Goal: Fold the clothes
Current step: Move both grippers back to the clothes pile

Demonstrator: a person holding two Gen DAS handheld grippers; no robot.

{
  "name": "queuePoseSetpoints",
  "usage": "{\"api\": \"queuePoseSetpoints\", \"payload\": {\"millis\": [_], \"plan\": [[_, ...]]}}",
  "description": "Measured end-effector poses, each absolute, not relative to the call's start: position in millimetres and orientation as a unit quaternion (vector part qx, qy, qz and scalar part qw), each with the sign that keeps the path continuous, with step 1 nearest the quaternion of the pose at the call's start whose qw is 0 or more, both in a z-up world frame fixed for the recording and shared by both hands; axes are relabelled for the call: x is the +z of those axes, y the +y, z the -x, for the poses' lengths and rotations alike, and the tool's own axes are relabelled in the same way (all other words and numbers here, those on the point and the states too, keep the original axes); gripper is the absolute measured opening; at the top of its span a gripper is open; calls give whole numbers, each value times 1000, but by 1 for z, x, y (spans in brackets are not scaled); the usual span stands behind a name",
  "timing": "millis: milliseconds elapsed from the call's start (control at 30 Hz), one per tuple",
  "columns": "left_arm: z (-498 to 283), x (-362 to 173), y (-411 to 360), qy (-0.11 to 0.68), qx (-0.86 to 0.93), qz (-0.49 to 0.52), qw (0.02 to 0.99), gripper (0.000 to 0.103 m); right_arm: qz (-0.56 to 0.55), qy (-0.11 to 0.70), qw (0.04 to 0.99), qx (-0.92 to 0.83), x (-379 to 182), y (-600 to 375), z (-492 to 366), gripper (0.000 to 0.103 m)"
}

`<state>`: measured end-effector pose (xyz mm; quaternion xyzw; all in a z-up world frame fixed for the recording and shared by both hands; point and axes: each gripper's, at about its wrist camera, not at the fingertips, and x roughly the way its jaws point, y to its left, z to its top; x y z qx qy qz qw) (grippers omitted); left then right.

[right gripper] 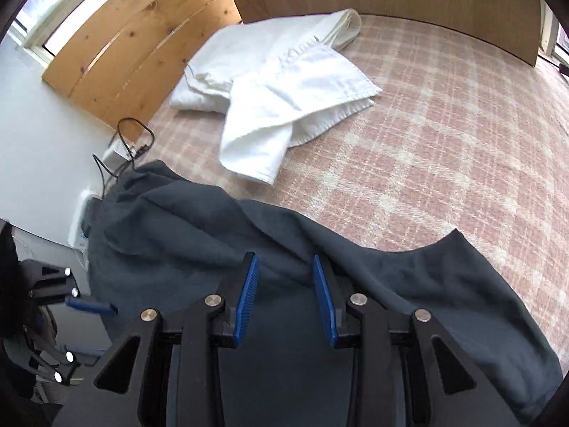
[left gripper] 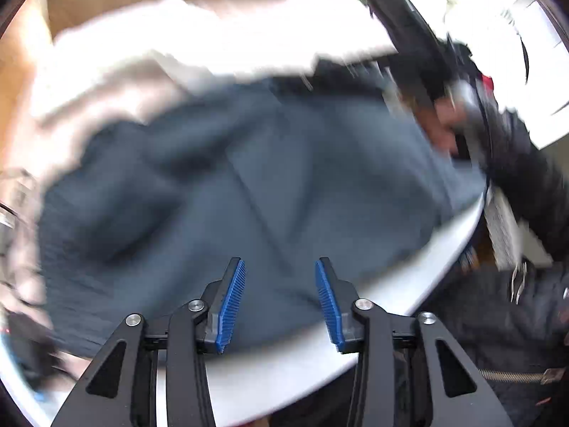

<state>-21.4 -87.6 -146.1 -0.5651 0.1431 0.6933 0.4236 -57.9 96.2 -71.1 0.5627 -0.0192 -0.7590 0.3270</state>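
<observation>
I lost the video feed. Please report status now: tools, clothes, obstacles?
Left tool open, right tool open, both over dark garment. Garment rumpled, unfolded. White towel apart.

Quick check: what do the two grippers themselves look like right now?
Both match: the left gripper and right gripper have black angular linkage arms with silver round pivot pins and ribbed blue pads inside each finger. No cables or markings show on them.

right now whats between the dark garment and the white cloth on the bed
Only bare plaid bedcover separates the dark garment from the white cloth, seen in the right wrist view.
</observation>
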Motion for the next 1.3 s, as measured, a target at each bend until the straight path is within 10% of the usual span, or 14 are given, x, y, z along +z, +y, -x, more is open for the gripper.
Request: {"api": "queuePoseSetpoints", "payload": {"millis": [600,1033,1300], "plan": [[80,-161,-59,144,735,556,360,42,-500,-119,294,-806,-28,213,-49,37],[-80,-103,87,199,715,505,441,44,-405,-259,-67,-874,-19,614,-228,50],[-226,-100,282,261,650,460,546,44,-440,-196,-11,-876,-40,739,-220,50]]}}
